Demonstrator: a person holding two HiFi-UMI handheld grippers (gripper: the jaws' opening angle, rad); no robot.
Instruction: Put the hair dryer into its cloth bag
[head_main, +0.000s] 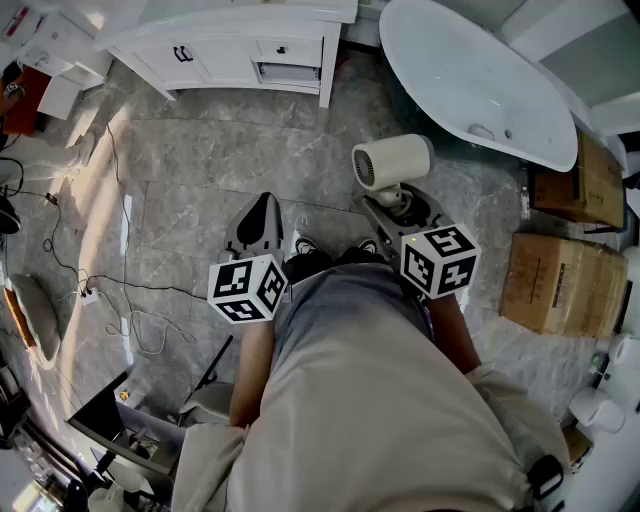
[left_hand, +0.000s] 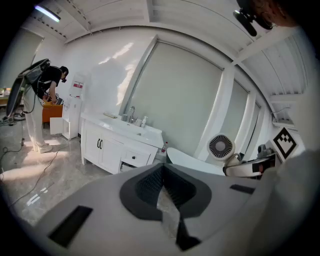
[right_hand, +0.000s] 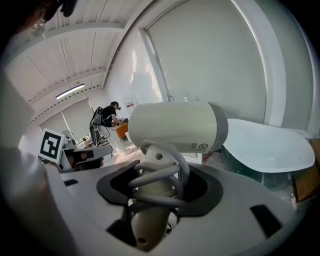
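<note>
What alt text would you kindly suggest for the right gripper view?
The right gripper holds a cream hair dryer by its handle, cord wound around it, barrel crossing above. A white bathtub lies to the right; a person stands far off at left.

Cream hair dryer (right_hand: 175, 127), cord (right_hand: 161, 173) wound round handle (right_hand: 147, 220), gripped by right tool (right_hand: 156, 197)

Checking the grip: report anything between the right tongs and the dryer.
Only the cord, wound round the handle of the dryer; the right tongs close on both together. Nothing else intervenes.
</note>
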